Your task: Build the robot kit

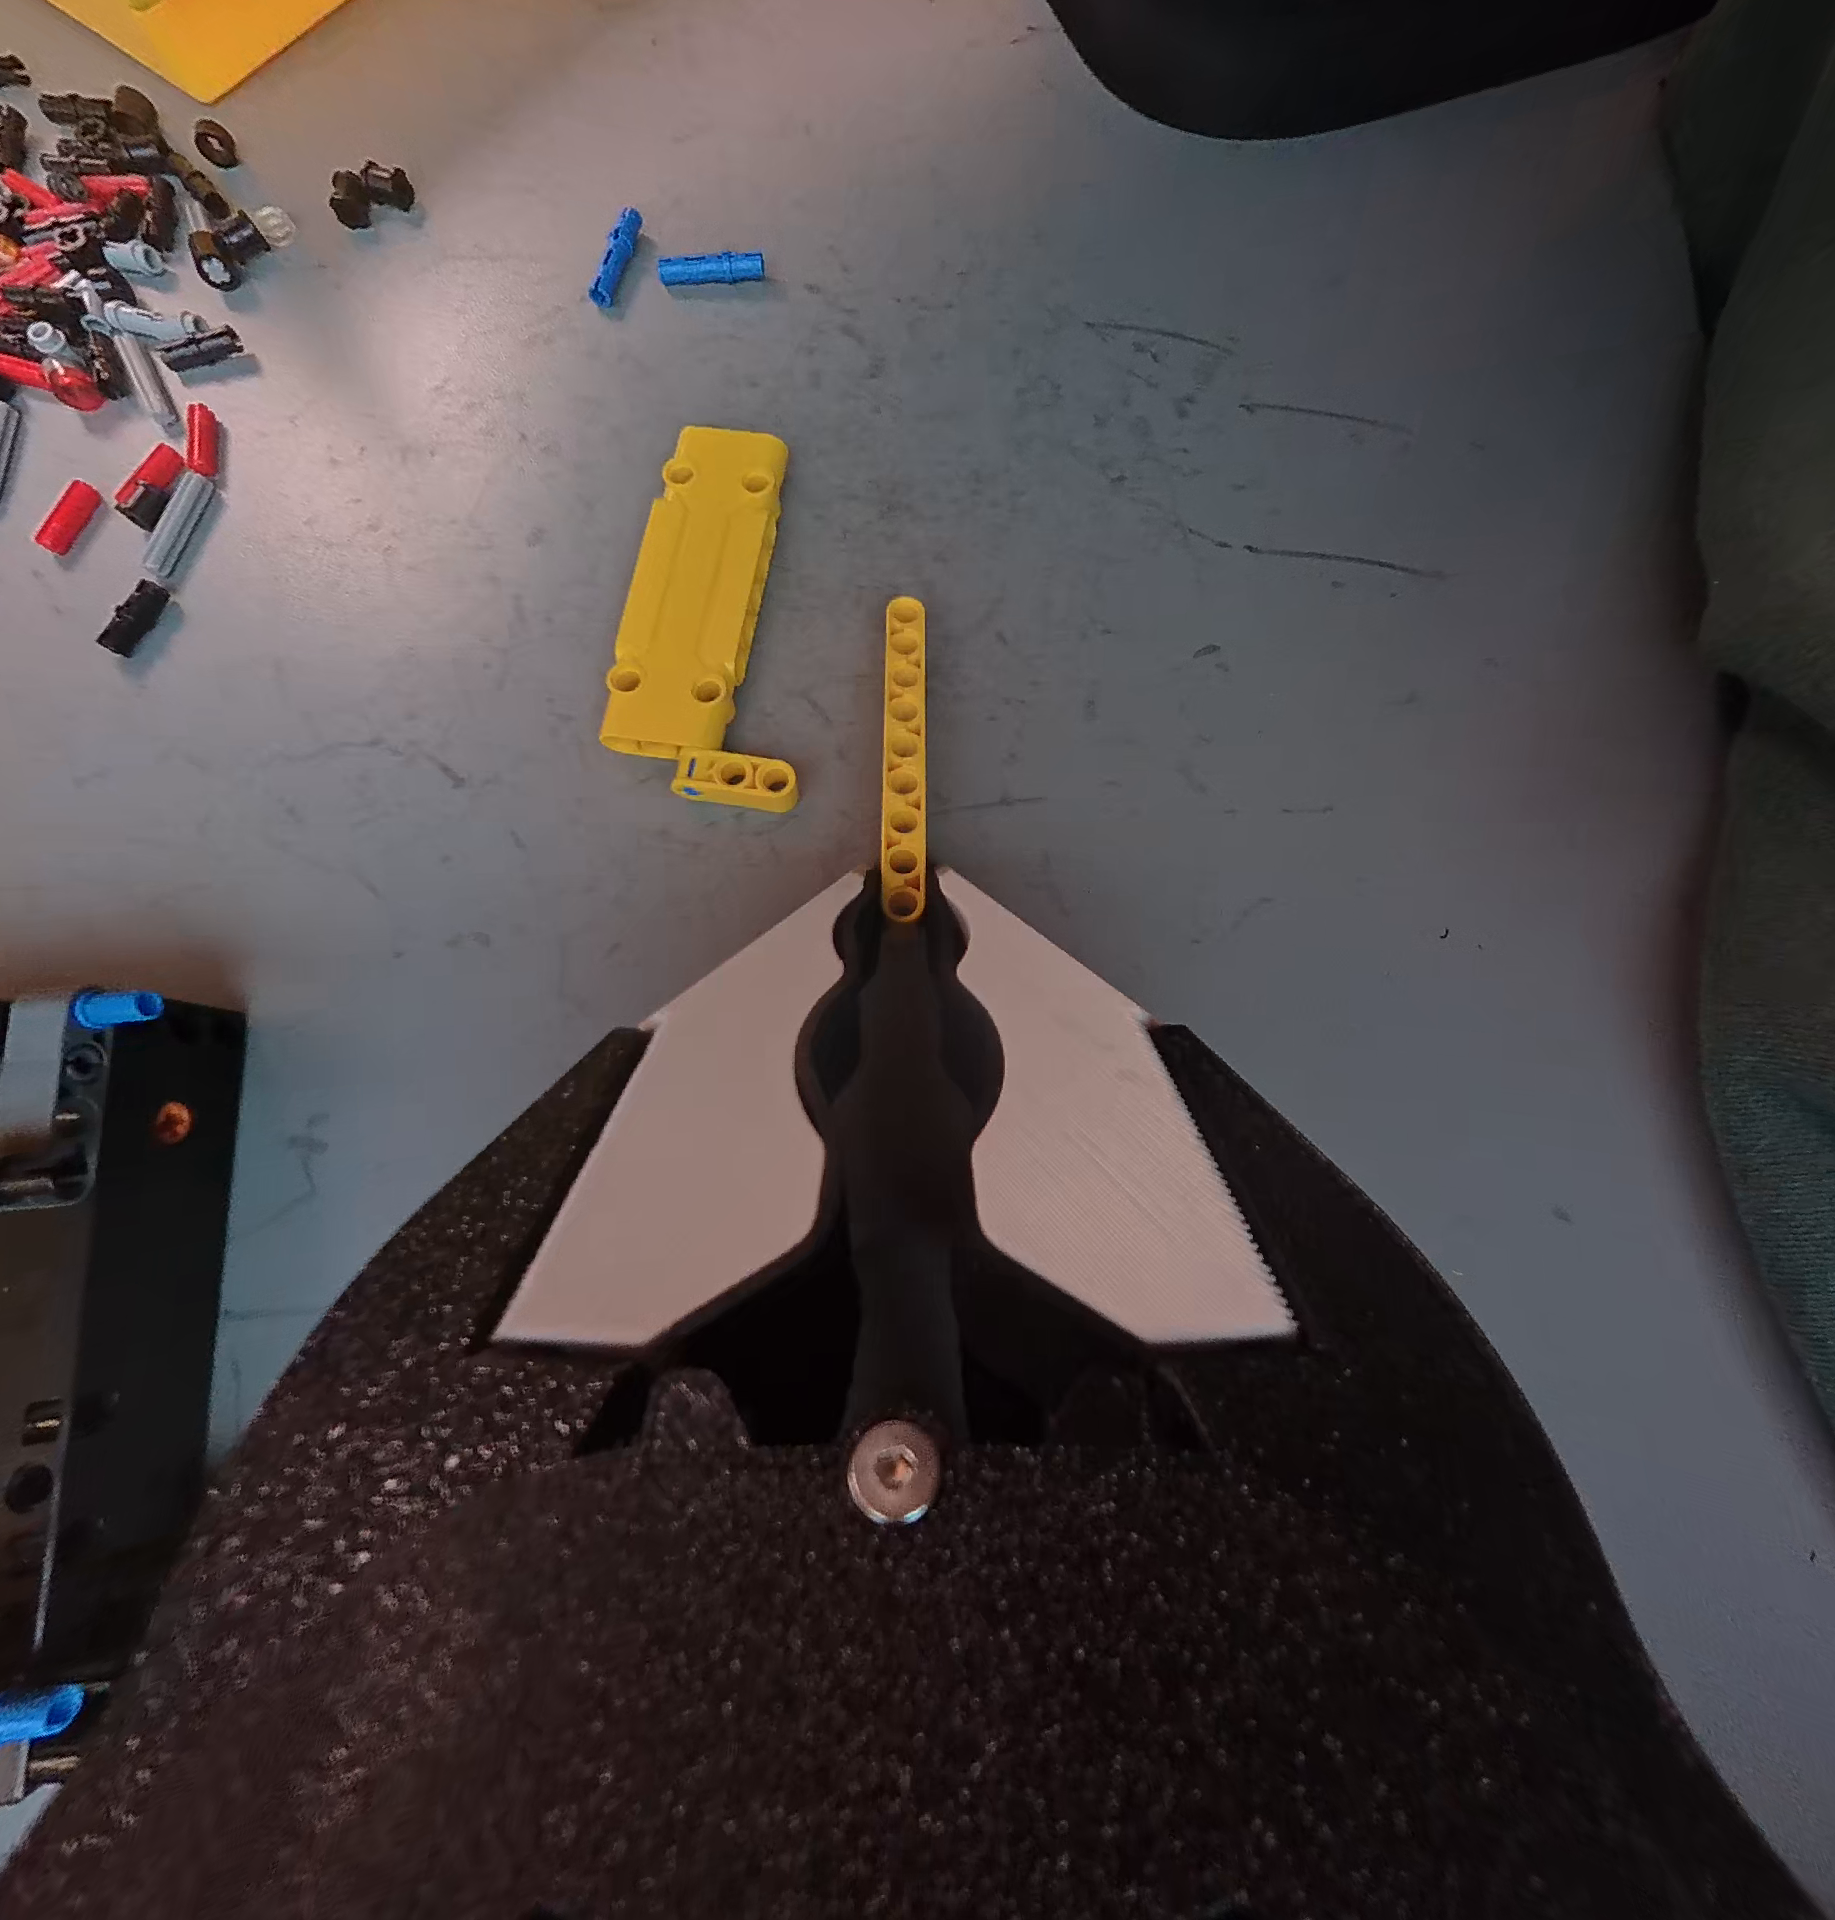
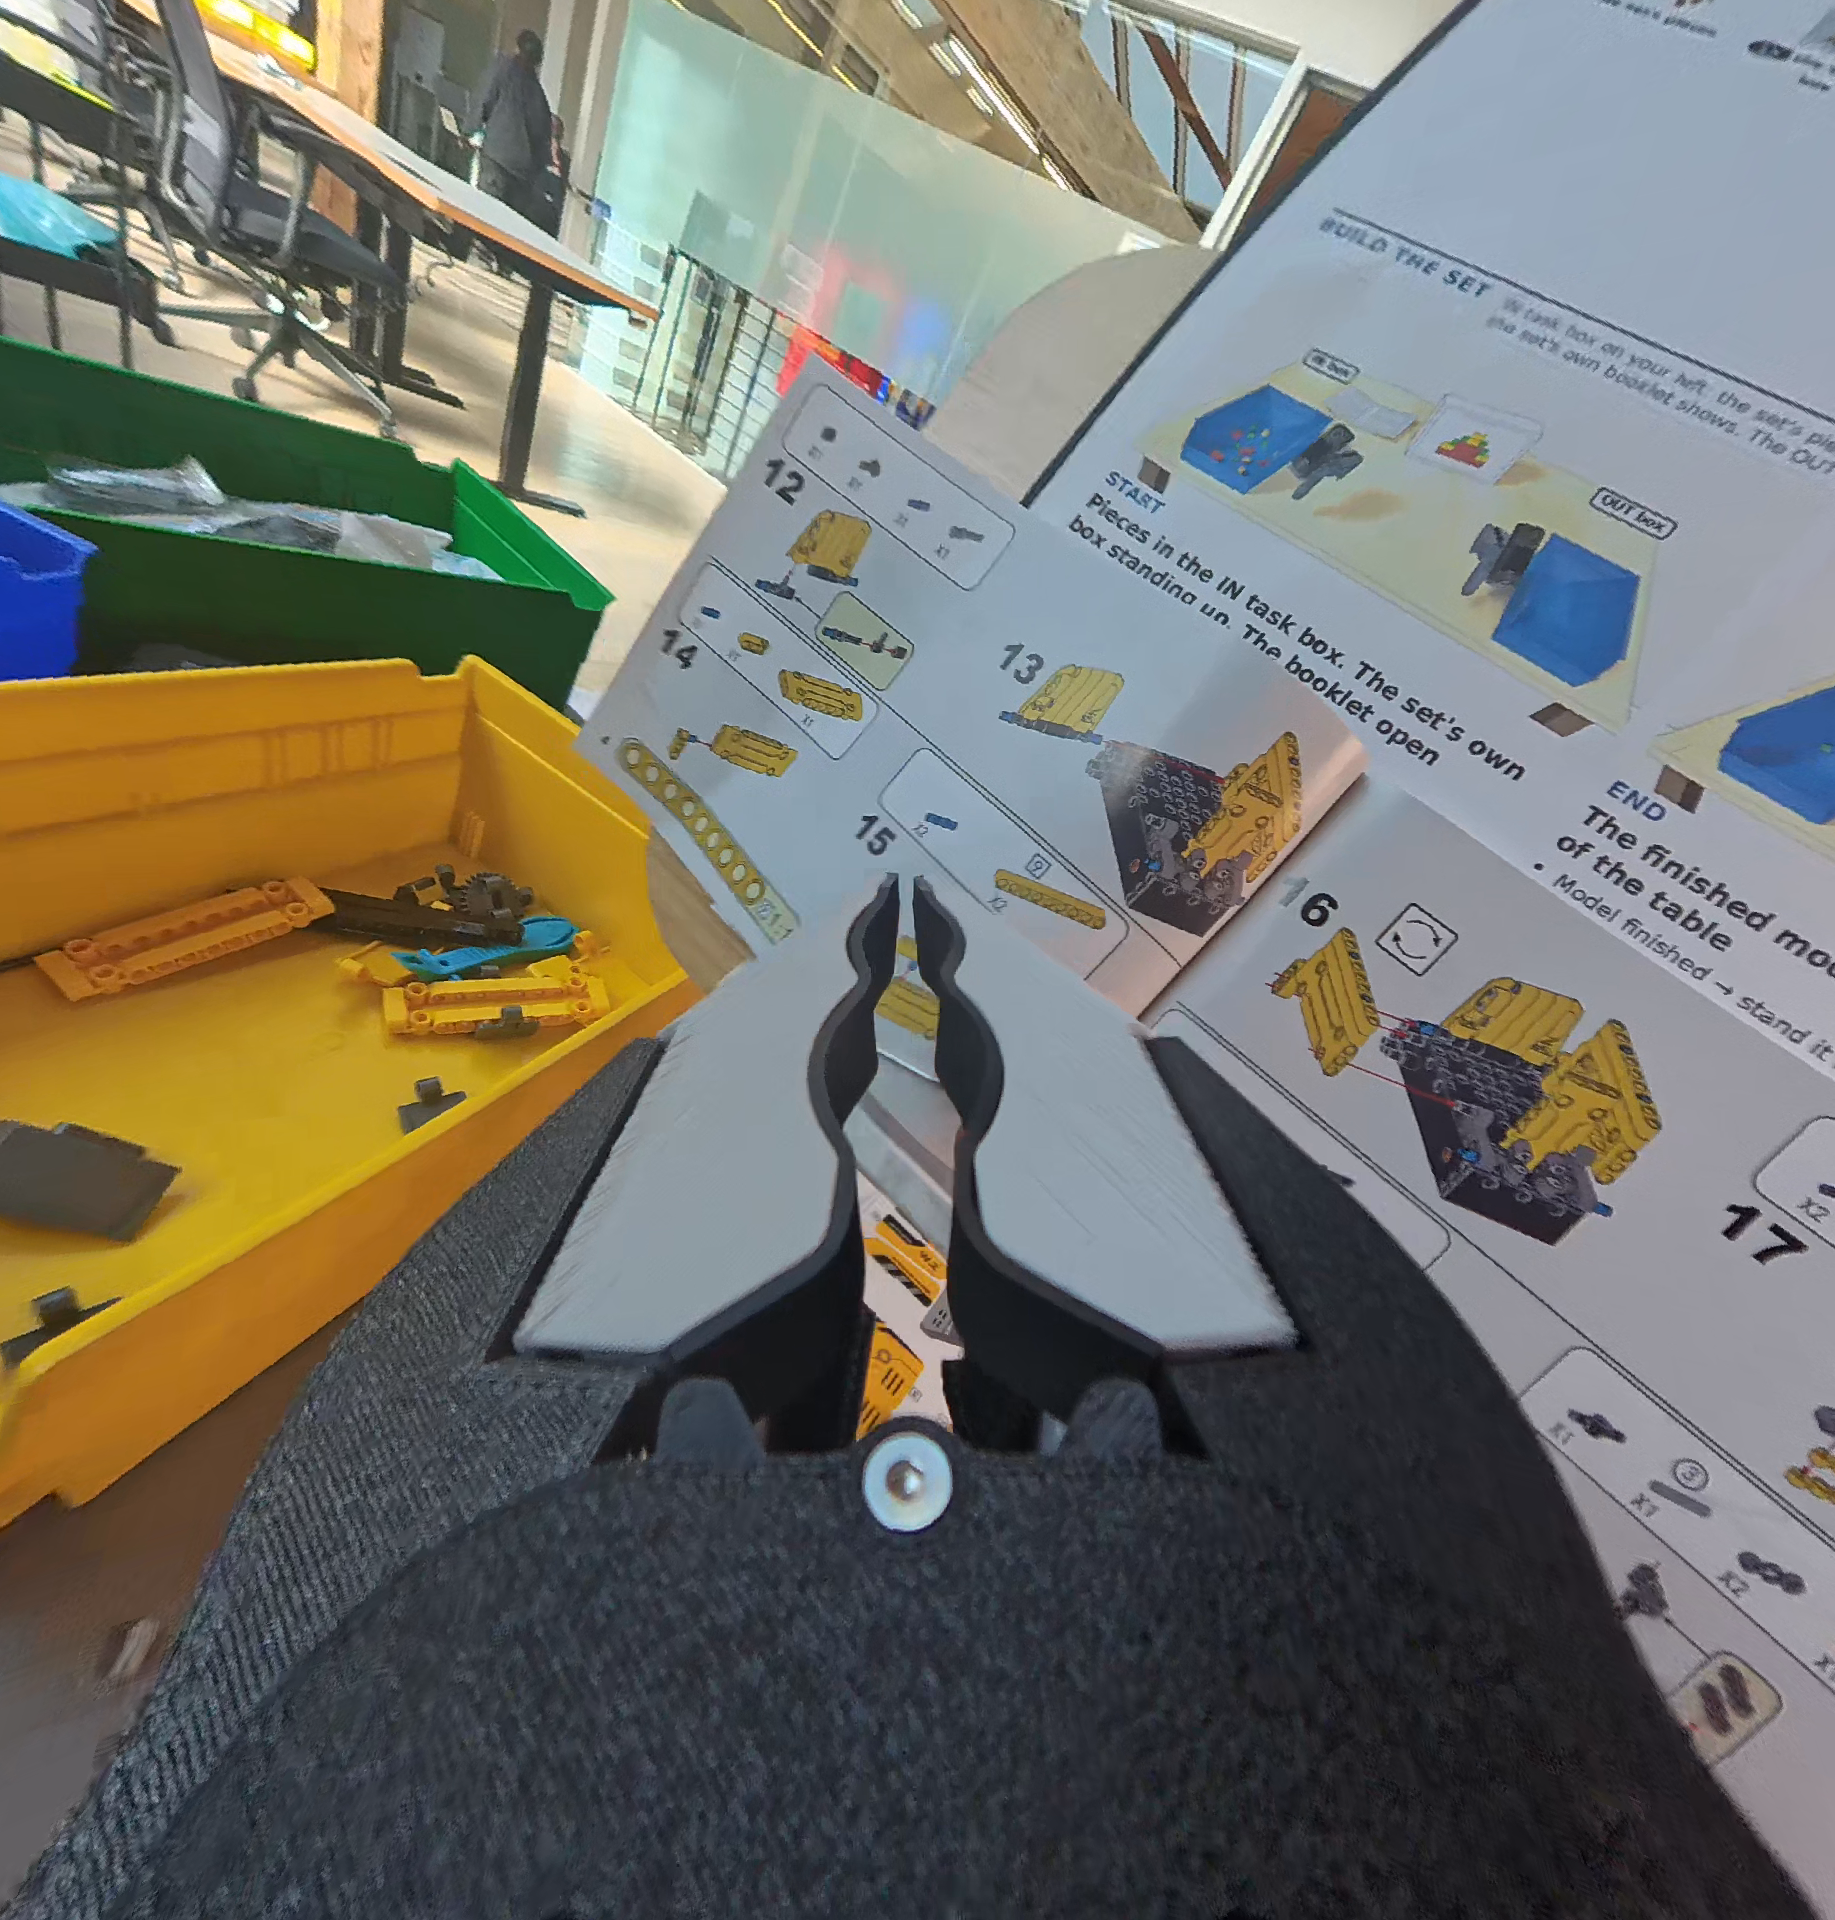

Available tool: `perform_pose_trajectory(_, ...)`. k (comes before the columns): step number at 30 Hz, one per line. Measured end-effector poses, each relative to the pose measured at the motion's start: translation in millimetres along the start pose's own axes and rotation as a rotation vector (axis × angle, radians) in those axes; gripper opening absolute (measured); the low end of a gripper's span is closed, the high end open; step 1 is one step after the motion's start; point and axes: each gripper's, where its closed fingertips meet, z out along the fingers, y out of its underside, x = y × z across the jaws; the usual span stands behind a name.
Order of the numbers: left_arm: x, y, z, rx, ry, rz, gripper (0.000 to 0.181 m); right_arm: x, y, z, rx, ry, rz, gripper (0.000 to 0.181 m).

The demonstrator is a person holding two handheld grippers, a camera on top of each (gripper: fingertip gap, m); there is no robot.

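So the left gripper is clamped on the near end of a long yellow beam full of holes, which sticks straight out ahead over the grey surface. Just left of it lies a flat yellow panel with a short yellow beam pinned at its near corner. Two loose blue pins sit farther out, and a messy pile of red, black and grey connectors is spread at the far left. A dark partly built block with blue pins shows at the left edge. The right gripper has its tips nearly together with only a thin slit between them, nothing in it, hovering in front of an open instruction booklet and a bigger printed sheet behind. The yellow bin on its left holds a few yellow beams, black parts, a gear, a light blue piece and some grey bits. Behind it a green bin holds clear plastic bags, and a blue bin peeks in beside it, contents not visible.
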Motion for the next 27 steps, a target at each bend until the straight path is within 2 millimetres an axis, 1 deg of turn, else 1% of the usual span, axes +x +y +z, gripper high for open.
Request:
perform_pose_trajectory(1,-0.1,0.0,0.0,0.000,-0.002,0.002,0.006,-11.4,-4.7,-12.3,0.022,-0.046,0.003,0.002)
perform_pose_trajectory(3,-0.1,-0.1,0.1,0.000,-0.005,0.004,0.006,-41.1,-7.8,-42.3,0.035,-0.163,-0.010,0.003)
perform_pose_trajectory(5,-0.1,-0.2,0.1,0.000,-0.004,0.003,0.006,-77.1,-0.4,-78.4,0.006,-0.299,-0.056,0.005)
perform_pose_trajectory(9,-0.1,-0.5,0.4,0.000,-0.003,0.001,0.006,-153.5,38.6,-162.6,-0.136,-0.592,-0.103,0.009)
perform_pose_trajectory(11,-0.1,-0.8,0.4,0.000,-0.005,0.003,0.006,-186.0,58.7,-202.6,-0.202,-0.704,-0.108,0.010)
perform_pose_trajectory(12,-0.5,-0.8,0.2,0.001,-0.007,0.003,0.007,-198.7,67.7,-218.7,-0.231,-0.740,-0.106,0.011)
perform_pose_trajectory(14,-0.7,-2.5,-1.5,0.015,-0.006,0.001,0.016,-219.7,81.7,-243.1,-0.272,-0.795,-0.082,0.013)
perform_pose_trajectory(15,-1.3,-4.6,-3.6,0.032,-0.008,0.000,0.019,-227.0,86.6,-251.0,-0.282,-0.806,-0.074,0.013)
perform_pose_trajectory(17,-3.9,-8.2,-11.1,0.065,-0.023,0.006,0.025,-236.7,92.5,-258.9,-0.285,-0.807,-0.056,0.013)
perform_pose_trajectory(18,-7.4,-10.7,-19.0,0.083,-0.045,0.006,0.028,-238.8,93.4,-259.7,-0.278,-0.799,-0.047,0.013)
perform_pose_trajectory(19,-12.8,-16.5,-32.0,0.118,-0.082,0.000,0.031,-238.9,93.3,-259.3,-0.267,-0.785,-0.041,0.014)
perform_pose_trajectory(20,-20.4,-25.0,-51.5,0.174,-0.137,-0.012,0.032,-236.6,91.3,-257.8,-0.250,-0.763,-0.037,0.014)
perform_pose_trajectory(21,-30.0,-33.9,-77.9,0.241,-0.212,-0.029,0.033,-232.6,87.2,-256.3,-0.223,-0.738,-0.026,0.014)
perform_pose_trajectory(22,-40.7,-41.6,-111.1,0.315,-0.306,-0.049,0.033,-227.5,82.0,-255.2,-0.192,-0.716,-0.005,0.014)
perform_pose_trajectory(23,-50.8,-46.3,-149.6,0.389,-0.414,-0.071,0.032,-221.4,77.0,-254.5,-0.159,-0.695,0.021,0.014)
perform_pose_trajectory(24,-60.3,-46.5,-191.8,0.453,-0.536,-0.097,0.029,-214.3,72.9,-253.2,-0.126,-0.668,0.047,0.014)
perform_pose_trajectory(25,-69.9,-40.7,-235.8,0.497,-0.675,-0.133,0.026,-206.5,69.8,-251.6,-0.097,-0.638,0.070,0.014)
perform_pose_trajectory(26,-79.5,-28.4,-278.8,0.508,-0.815,-0.185,0.020,-199.2,68.0,-250.2,-0.075,-0.612,0.092,0.015)
perform_pose_trajectory(27,-87.9,-10.7,-316.3,0.485,-0.928,-0.252,0.015,-192.3,67.0,-248.5,-0.059,-0.587,0.114,0.015)
